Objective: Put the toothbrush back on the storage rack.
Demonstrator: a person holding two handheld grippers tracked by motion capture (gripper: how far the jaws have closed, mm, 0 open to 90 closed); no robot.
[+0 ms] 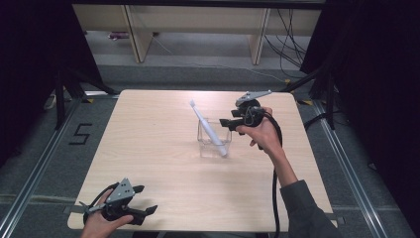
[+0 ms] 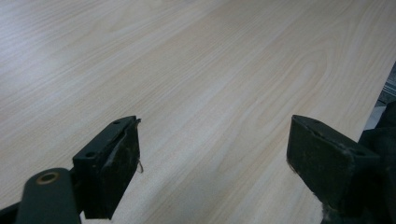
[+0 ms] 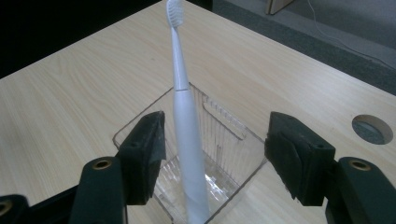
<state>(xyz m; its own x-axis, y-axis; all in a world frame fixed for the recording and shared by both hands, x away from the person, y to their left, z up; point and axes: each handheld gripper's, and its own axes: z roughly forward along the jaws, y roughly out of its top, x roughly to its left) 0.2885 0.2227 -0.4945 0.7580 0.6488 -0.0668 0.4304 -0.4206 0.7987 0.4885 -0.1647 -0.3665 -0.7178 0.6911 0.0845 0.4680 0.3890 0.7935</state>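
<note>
A white electric toothbrush (image 1: 208,129) stands tilted in a clear square plastic holder (image 1: 205,136) at the middle of the table, brush head up and leaning to the far left. In the right gripper view the toothbrush (image 3: 187,126) rises out of the holder (image 3: 229,140) between the two jaws without touching either pad. My right gripper (image 1: 227,124) hovers just right of the holder, open (image 3: 212,149). My left gripper (image 1: 143,199) rests at the near left corner of the table, open, with bare wood between its jaws (image 2: 212,154).
The light wooden table (image 1: 163,163) has a round cable hole (image 3: 372,129) near its edge. Beyond the table stand wooden furniture legs (image 1: 141,34) and loose cables (image 1: 289,44) on the grey floor. Black stands flank both sides.
</note>
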